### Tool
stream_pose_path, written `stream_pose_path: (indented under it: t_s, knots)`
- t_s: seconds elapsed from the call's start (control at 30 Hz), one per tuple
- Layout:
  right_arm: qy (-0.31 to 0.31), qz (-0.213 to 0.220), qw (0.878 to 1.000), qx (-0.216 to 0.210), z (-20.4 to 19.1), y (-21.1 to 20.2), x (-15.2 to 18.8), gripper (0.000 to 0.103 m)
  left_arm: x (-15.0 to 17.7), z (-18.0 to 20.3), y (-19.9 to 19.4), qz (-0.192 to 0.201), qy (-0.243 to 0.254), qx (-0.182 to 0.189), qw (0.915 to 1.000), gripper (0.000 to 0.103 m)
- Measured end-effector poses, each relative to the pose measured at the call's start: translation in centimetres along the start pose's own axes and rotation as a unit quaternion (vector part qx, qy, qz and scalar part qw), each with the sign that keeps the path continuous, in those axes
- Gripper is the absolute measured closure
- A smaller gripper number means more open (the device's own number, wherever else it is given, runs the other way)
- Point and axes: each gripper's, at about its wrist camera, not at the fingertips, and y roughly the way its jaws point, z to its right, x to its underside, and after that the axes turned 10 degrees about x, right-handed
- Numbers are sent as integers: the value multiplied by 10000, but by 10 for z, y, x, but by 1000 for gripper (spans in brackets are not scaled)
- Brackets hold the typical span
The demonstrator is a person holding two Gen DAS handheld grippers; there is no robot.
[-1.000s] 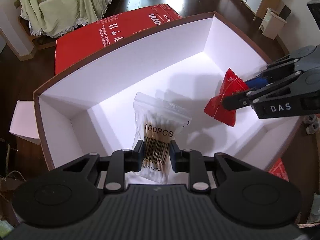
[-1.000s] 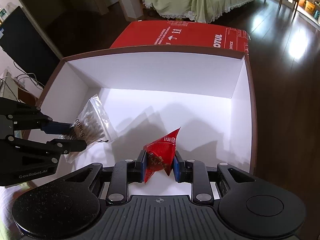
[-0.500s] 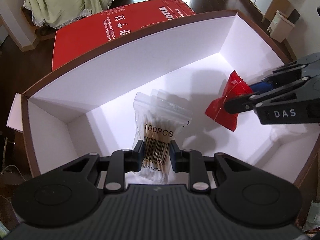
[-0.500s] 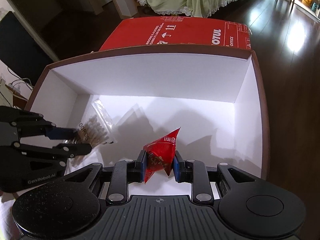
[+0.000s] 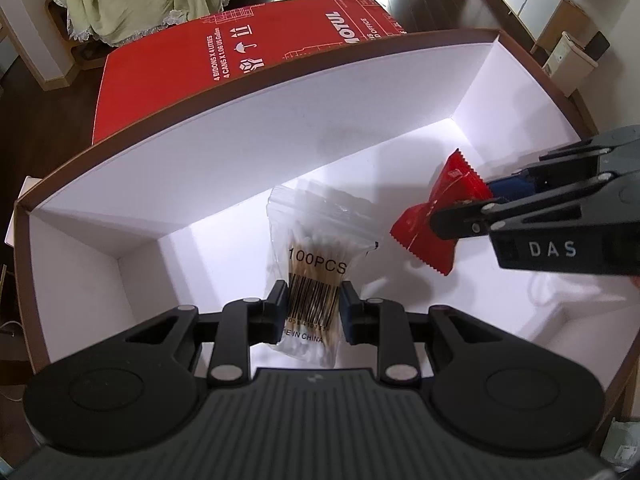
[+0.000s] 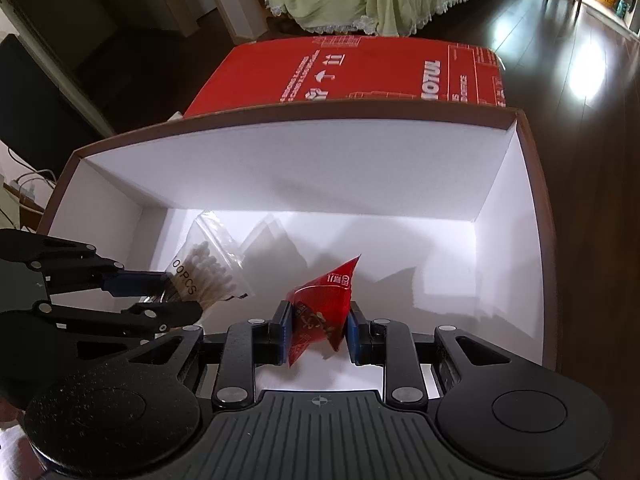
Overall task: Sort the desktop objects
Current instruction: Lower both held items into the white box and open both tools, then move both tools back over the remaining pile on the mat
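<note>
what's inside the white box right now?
Over the white box interior, the left claw holds a cotton swab bag and the right claw holds a red snack packet. The visible floor is bare; the claws hide its near part.

Box: a white-lined box with a brown rim (image 5: 256, 92) is sitting open below both cameras, its bare white bottom (image 6: 400, 248) showing (shadows are falling across it).
Behind the box: a red printed carton (image 6: 360, 76) is lying flat, touching the far wall.
Floor: dark glossy wood (image 6: 592, 128) is running past the box on the right.
Resting on the box bottom: cannot tell.
</note>
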Motion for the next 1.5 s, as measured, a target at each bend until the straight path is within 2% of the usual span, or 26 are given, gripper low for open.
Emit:
stream_pose_path:
  t_s: [0.03,0.07,0.13,0.17,0.37,0.83,1.17,1.5]
  knots:
    - [-32,16,10000,2,-1,1,-1,77,-1,0,1,12,-34,-9,10000,77]
    - [-38,8,10000,2,-2,2,-1,61,-2,-2,1,30,-97,-30,9999,67]
    - [-49,119,9998,127,-3,0,0,24,-2,-4,1,55,-188,-88,9998,56]
    - [-82,219,9995,208,-3,-2,2,23,-2,-5,0,64,-220,-123,9997,52]
    - [-205,155,9995,194,-5,-9,9,23,2,-6,-10,82,-274,-255,9993,43]
    - [221,95,9997,103,-10,-44,34,23,15,8,-40,178,-303,-474,9983,42]
    - [603,662,9960,36,-16,-102,58,23,35,26,-88,554,-138,-513,9970,42]
    - [842,1382,9866,200,-29,-170,100,23,85,43,-158,1116,138,-452,9926,41]
